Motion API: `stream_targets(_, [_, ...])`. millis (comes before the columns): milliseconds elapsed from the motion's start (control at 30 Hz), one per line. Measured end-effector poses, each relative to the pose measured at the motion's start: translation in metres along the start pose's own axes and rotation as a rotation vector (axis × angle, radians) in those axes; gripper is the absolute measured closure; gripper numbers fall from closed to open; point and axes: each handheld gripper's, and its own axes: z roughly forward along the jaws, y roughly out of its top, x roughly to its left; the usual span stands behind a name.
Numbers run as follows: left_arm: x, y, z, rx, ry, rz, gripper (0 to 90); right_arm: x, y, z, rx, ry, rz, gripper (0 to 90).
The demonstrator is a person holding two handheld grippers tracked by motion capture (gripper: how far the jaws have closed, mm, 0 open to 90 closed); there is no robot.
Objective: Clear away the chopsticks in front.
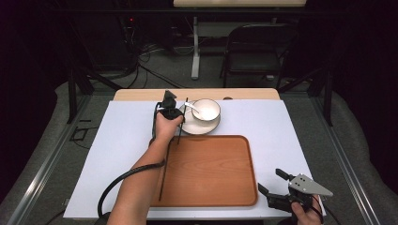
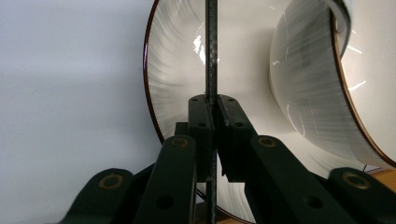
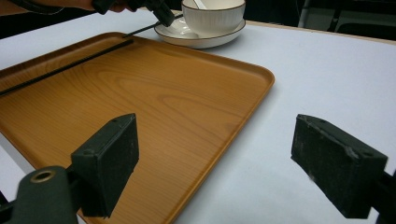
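Note:
My left gripper (image 1: 179, 114) is at the left rim of a white plate (image 1: 199, 125), shut on a thin black chopstick (image 1: 182, 124) that runs roughly toward and away from the person. In the left gripper view the jaws (image 2: 212, 105) pinch that chopstick (image 2: 211, 56) in front of the plate (image 2: 173, 84) and the white bowl (image 2: 303, 93) on it. A second chopstick (image 1: 163, 171) lies along the left side of the wooden tray (image 1: 209, 171). A white spoon (image 1: 193, 109) rests in the bowl (image 1: 206, 110). My right gripper (image 1: 272, 181) hovers open off the tray's near right corner, nothing between its pads (image 3: 112, 154).
A white sheet (image 1: 277, 126) covers the table, with the tray near the front edge. In the right gripper view the tray (image 3: 140, 93) spreads ahead with the lying chopstick (image 3: 65, 67) on its far side. A dark folding chair (image 1: 256, 51) stands beyond the table.

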Motion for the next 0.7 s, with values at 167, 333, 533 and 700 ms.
stream_targets(167, [0.001,0.001,0.000,-0.002,-0.004,-0.015,85.5,0.000,0.000,0.000,0.001,-0.001,-0.001,14.8])
stream_targets(333, [0.003,0.002,-0.004,-0.020,-0.008,-0.017,85.7,-0.001,0.000,-0.001,-0.004,-0.002,-0.004,14.8])
stream_targets(533, [0.002,-0.003,-0.017,-0.041,-0.018,-0.017,85.7,-0.001,0.000,0.001,0.001,0.004,-0.003,14.8])
stream_targets(700, [0.005,-0.010,-0.038,-0.067,-0.026,-0.011,85.7,-0.002,0.001,0.003,0.007,0.009,0.001,14.9])
